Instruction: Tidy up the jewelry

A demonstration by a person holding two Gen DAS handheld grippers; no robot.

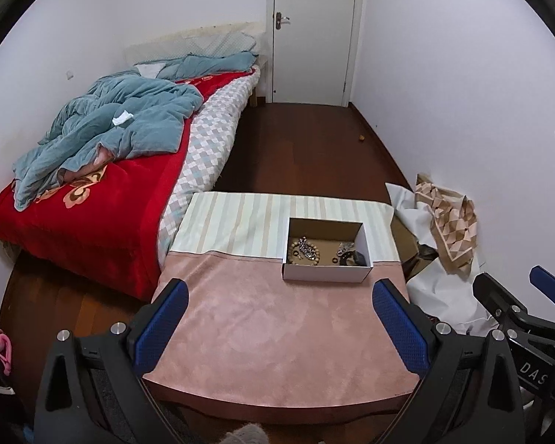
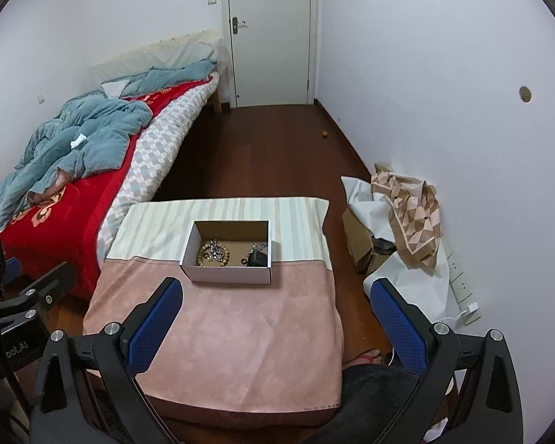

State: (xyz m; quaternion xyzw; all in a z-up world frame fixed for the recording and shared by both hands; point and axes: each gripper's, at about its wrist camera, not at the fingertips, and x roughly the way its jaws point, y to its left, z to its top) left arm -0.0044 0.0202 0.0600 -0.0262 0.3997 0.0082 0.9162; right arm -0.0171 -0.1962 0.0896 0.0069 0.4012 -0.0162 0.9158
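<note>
An open cardboard box (image 1: 323, 272) (image 2: 225, 273) stands on the cloth-covered table (image 1: 270, 333) (image 2: 218, 325), where the pink cloth meets the striped cloth. Inside lie a wooden bead bracelet (image 1: 307, 249) (image 2: 212, 253) with a sparkly piece across it, small dark rings (image 1: 335, 260) (image 2: 243, 260) and dark jewelry (image 1: 351, 253) (image 2: 259, 257) at the right end. My left gripper (image 1: 281, 290) is open and empty, above the table's near part. My right gripper (image 2: 277, 288) is open and empty, near the table's right front; it also shows in the left wrist view (image 1: 547, 285).
A bed (image 1: 103, 192) (image 2: 74, 170) with red blanket and blue duvet stands left of the table. Bags, paper and a cardboard carton (image 1: 444, 229) (image 2: 403, 222) lie by the right wall. A power strip (image 2: 460, 281) lies on the floor. A closed door (image 1: 314, 29) is at the back.
</note>
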